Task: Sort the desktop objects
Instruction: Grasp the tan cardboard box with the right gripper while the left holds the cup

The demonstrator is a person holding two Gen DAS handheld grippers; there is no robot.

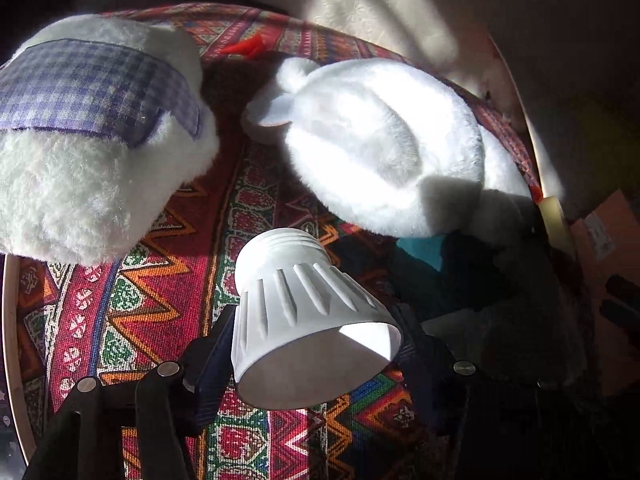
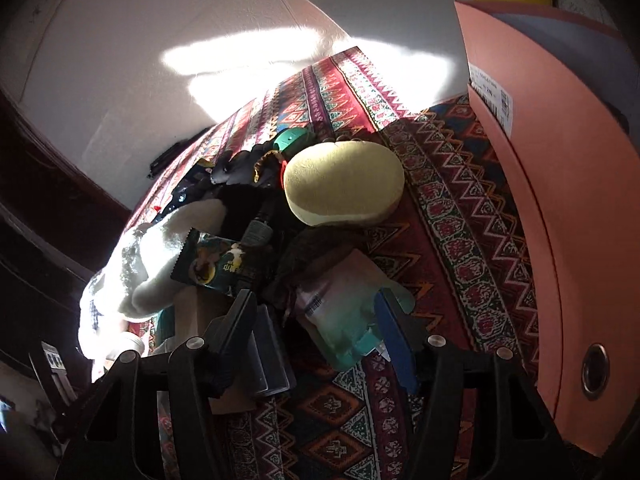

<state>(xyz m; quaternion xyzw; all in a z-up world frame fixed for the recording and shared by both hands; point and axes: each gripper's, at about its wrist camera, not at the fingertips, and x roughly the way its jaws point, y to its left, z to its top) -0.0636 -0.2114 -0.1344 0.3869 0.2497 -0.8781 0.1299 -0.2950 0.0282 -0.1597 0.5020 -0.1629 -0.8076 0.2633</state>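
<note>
Woven patterned cloth (image 1: pixel 168 280); left gripper (image 1: pixel 316 320) clasps ribbed paper cup (image 1: pixel 308 320).

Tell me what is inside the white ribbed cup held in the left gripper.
The white ribbed cup lies tilted, mouth toward the camera. The visible inner wall is bare white, partly sunlit; nothing shows inside. The bottom is hidden by the rim and shadow.

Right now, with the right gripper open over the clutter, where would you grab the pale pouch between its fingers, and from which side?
Grip the pouch across its flat body near the teal-tinted lower end, coming straight down from above. It lies flat on the cloth, and the right gripper already straddles it with fingers open. The dark tray sits close to the left finger, so stay clear of it.
</note>
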